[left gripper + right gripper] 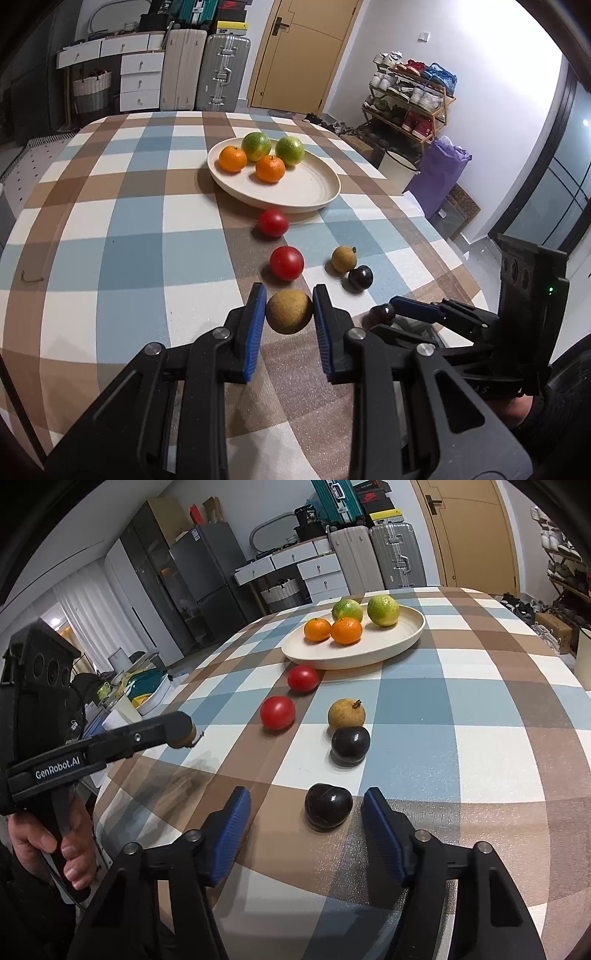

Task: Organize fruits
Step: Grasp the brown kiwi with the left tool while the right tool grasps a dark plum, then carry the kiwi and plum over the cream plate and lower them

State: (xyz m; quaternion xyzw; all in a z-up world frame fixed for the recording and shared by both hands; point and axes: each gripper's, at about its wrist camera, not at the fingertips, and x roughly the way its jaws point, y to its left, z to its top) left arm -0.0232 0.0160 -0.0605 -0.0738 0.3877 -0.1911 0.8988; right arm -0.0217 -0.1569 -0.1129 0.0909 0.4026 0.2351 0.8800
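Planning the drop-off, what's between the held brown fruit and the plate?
Two red tomatoes, in line toward the plate; left wrist view.

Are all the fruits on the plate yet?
Not yet. Four citrus fruits sit on the plate. The left gripper holds a brown fruit; the right gripper straddles a dark plum. Two red fruits, another brown fruit and plum wait.
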